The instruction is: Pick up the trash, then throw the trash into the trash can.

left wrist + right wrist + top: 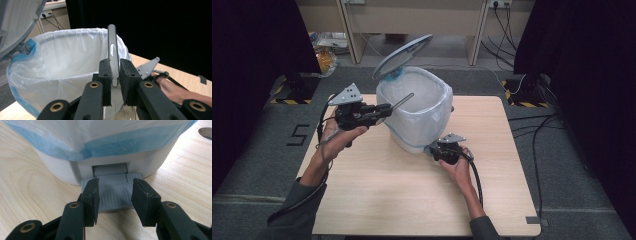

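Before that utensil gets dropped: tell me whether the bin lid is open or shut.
Open. The lid stands tilted up behind the lined bin, while the right gripper rests on the pedal.

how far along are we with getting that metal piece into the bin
Done: the bin's lid stands open, with the right gripper on the pedal, jaws apart. In hand: the left gripper holds the metal piece, its tip over the lined bin rim. Left: letting it drop in, then coming off the pedal.
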A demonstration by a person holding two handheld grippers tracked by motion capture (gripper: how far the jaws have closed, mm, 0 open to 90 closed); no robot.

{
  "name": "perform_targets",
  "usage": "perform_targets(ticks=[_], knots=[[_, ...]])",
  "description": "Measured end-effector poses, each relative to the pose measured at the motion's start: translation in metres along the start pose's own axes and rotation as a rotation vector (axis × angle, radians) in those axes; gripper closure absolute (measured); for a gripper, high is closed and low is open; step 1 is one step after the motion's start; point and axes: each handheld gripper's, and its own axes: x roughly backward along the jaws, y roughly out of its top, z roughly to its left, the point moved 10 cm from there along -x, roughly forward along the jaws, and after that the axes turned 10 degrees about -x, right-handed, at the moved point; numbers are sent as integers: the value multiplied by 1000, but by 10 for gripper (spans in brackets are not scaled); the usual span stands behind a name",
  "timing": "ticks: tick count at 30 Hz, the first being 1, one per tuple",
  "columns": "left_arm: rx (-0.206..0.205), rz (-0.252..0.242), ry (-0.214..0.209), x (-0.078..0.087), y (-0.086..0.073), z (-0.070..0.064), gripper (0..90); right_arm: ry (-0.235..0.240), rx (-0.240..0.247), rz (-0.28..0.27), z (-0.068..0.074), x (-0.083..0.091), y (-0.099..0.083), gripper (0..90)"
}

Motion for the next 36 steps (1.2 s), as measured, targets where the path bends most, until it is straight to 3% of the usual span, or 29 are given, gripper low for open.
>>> perform_targets(ticks=[17, 25, 36], knots=[[15, -2, 24, -23, 17, 15, 797, 1, 0, 0, 0, 0, 0, 574], [13, -6, 32, -36, 26, 14, 797, -1, 1, 2, 0, 0, 0, 573], [23, 9, 48, -60, 26, 19, 797, -1, 0, 3, 0, 0, 0, 574]])
